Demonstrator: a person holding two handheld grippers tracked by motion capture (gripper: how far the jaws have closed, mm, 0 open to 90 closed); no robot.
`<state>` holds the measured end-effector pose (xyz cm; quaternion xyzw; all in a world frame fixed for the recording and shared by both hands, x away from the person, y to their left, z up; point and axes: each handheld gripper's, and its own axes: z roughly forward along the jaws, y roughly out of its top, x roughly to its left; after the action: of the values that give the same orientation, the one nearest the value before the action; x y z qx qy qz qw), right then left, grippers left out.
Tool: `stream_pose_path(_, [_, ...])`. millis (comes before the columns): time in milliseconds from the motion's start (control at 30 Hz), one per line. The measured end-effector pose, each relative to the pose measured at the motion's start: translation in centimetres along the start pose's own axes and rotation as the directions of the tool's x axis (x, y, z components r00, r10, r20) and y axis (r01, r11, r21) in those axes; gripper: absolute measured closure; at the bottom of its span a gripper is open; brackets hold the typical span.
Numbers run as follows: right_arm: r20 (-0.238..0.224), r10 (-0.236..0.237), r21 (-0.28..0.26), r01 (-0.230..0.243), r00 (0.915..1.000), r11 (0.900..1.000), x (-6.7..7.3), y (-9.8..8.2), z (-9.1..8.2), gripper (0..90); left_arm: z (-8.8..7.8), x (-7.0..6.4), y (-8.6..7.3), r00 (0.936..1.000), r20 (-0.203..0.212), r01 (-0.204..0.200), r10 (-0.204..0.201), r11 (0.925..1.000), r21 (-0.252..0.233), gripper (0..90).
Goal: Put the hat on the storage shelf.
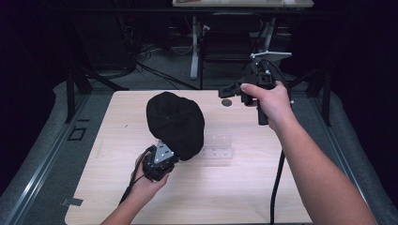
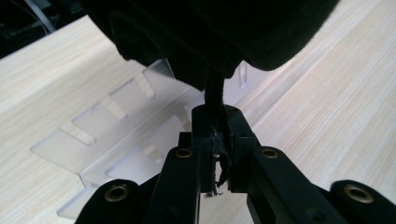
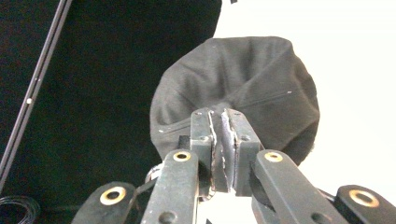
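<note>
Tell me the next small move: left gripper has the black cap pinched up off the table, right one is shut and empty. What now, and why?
Probably lower the black cap toward the clear slotted stand beneath it. The left gripper is shut on its edge, holding it raised above the stand; the right gripper hangs shut off the far edge, touching nothing.

Dim surroundings, perhaps overexposed table (image 3: 355, 70)

Black cap (image 1: 175, 123), clear acrylic rack (image 1: 218, 146), pale woodgrain table (image 1: 244, 187), black claws with brass-coloured rivets.
</note>
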<state>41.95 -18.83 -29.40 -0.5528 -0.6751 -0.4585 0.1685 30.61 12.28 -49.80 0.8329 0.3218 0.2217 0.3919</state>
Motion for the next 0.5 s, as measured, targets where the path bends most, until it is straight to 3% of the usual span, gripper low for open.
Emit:
stream_pose_path(333, [0.066, -0.019, -0.008, 0.02, 0.9976, 1.0, -0.7, -0.9, -1.0, 81.7, 0.0, 0.0, -1.4, 0.9994, 0.008, 0.032, -0.032, 0.9995, 0.0, 83.6])
stream_pose_path(500, [0.123, -0.047, -0.005, 0.048, 0.9913, 0.999, -1.0, -1.5, -1.3, 80.0, -0.3, 0.0, -1.5, 0.9998, -0.013, 0.015, -0.015, 0.9999, 0.002, 78.6])
